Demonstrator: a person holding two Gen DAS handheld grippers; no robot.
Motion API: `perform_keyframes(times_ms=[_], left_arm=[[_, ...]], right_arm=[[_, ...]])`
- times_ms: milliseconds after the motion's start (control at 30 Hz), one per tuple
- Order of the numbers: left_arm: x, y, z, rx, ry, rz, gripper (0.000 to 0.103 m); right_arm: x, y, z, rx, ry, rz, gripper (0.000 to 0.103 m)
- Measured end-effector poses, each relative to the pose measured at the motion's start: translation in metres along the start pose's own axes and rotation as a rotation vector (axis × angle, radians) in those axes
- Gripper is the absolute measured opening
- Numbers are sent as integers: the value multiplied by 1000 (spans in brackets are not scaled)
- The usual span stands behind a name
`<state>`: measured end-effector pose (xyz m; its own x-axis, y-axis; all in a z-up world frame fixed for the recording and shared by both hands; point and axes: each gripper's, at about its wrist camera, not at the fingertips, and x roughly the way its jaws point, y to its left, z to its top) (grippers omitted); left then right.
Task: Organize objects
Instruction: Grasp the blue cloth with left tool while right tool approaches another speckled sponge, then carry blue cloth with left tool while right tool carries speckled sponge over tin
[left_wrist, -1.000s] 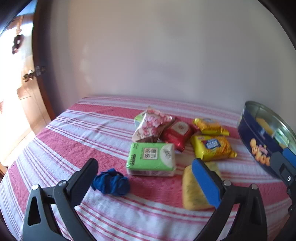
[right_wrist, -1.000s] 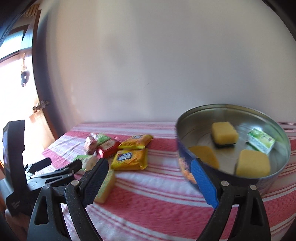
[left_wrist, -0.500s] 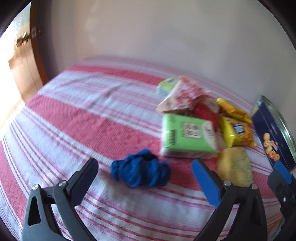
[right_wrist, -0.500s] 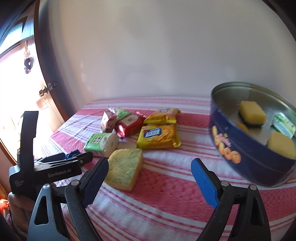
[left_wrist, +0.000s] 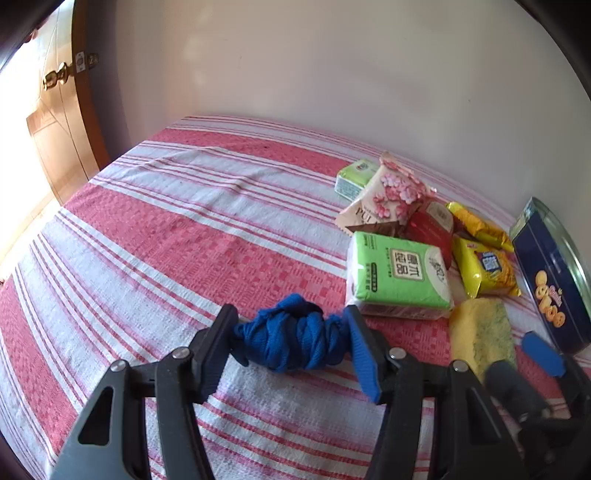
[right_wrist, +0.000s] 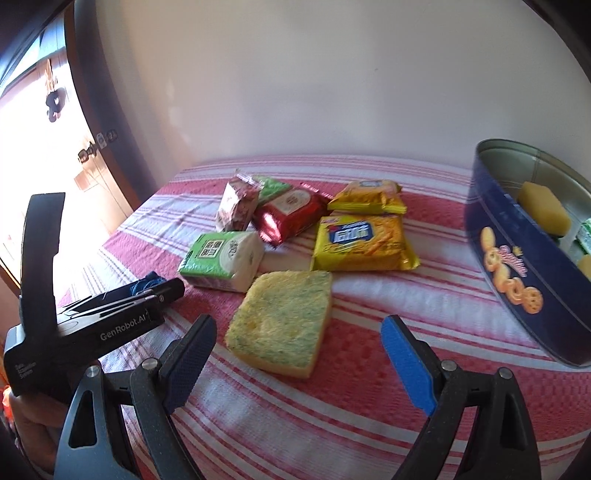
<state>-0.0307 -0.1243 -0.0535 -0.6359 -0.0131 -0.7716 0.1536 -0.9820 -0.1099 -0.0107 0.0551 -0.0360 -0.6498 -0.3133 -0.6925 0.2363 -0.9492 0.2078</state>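
Left tongs (left_wrist: 290, 341): jaws just closed, clenched on the blue cloth (left_wrist: 291, 341). Right tongs (right_wrist: 299, 354): released, hovering near the yellow sponge (right_wrist: 282, 317), left of the cookie tin (right_wrist: 517, 266).

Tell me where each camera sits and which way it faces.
Left wrist: rides the left gripper, angled down at the striped cloth; its jaws have just closed on the blue rag.
Right wrist: rides the right gripper, jaws open before the sponge, tin at right; a hand shows holding the left gripper.
Shared: green tissue pack, sponge, tin, snack packets.
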Motion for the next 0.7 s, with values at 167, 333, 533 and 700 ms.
perform_keyframes(times_ms=[167,333,533,700], left_arm=[[-1,3,-2,-38,-11,-24,59],[2,3,0,-37,-10,-28,59],[0,4,3,-38,-9,-31,59],[-3,10,5,-59,-15,-60,59]], right_arm=[[17,11,3,-19,65,-17,92],[19,13,5,-19,73,-29,86],[16,11,5,-36,68,-33,60],[3,-2,3,-4,14,4,57]])
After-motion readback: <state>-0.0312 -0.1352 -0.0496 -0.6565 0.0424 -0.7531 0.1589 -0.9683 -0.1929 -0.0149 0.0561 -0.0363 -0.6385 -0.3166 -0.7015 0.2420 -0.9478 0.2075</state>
